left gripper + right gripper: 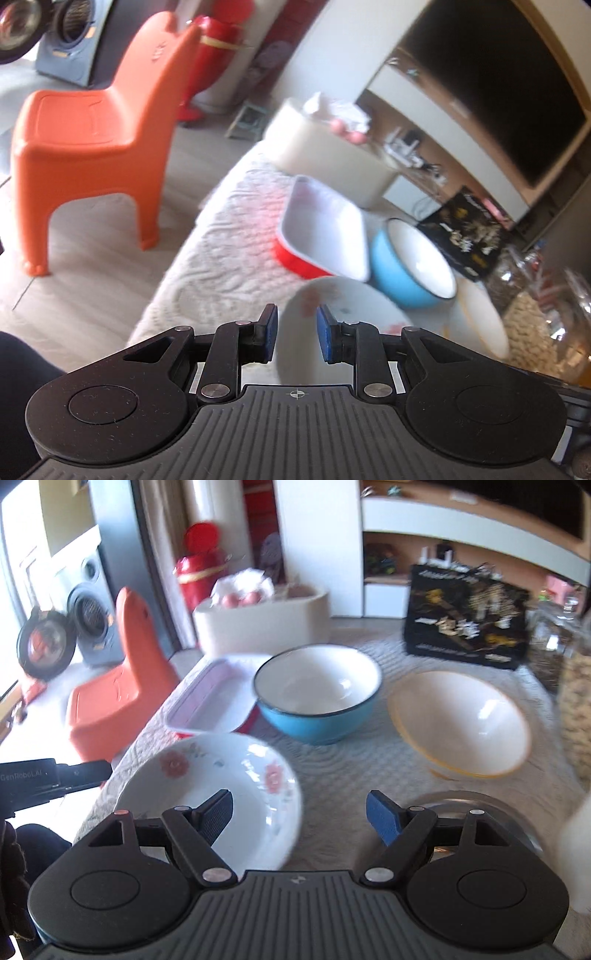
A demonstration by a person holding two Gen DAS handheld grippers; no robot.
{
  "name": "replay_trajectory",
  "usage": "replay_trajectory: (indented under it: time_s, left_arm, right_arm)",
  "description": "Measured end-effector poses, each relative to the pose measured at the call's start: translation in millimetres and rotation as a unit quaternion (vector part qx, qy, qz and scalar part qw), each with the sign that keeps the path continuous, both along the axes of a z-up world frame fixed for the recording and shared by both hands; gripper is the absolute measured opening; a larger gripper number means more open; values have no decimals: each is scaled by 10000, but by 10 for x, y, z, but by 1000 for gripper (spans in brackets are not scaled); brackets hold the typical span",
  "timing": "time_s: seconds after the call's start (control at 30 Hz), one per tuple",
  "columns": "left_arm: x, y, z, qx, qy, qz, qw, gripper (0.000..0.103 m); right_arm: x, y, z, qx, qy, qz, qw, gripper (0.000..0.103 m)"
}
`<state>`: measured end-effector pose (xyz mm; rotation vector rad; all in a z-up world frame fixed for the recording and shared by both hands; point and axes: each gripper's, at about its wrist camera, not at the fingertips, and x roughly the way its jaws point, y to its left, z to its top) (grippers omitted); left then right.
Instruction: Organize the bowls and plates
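A white floral plate (221, 775) lies at the table's near left, also in the left wrist view (343, 314). Behind it stand a red rectangular dish with a white inside (214, 698) (325, 236), a blue bowl (317, 694) (413, 258) and a white bowl with a yellow rim (461, 720) (484, 321). My left gripper (295, 332) is open and empty, its fingers just above the floral plate's near edge. My right gripper (299, 816) is open wide and empty, over the cloth right of the plate.
A cream quilted cloth (351, 768) covers the table. A cream tub (258, 624), a black box (465, 616) and glass jars (576, 686) stand at the back and right. A glass lid (461, 805) lies near my right finger. An orange chair (92, 136) stands left of the table.
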<state>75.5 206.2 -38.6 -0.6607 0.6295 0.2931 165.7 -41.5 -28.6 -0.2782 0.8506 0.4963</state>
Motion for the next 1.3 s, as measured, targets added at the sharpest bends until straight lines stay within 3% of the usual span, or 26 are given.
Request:
replay_trajectory:
  time_s: [0.33,0.6,0.73,1.1,1.3]
  left_arm:
    - [142,14,-331,-382,207,-189,9989,26]
    - [114,21,-360,-521,205,-231,9982,24]
    - [65,65,-348,-623,153,-247,9976,23]
    - [-17,192,-304,-580,204,-49,9981,27]
    - [-21,194,-285,-522,217,-51,9984,29]
  right_arm:
    - [310,375,-387,-393,309,46,9987,80]
    - [331,508,-591,-440,802,223,9956,80]
    - [251,521,-596,-511,757,146,9957,80]
    - [116,574,-547,-288,1157,103,9928,81]
    - [63,581,-556,-400,1001,249,9939,81]
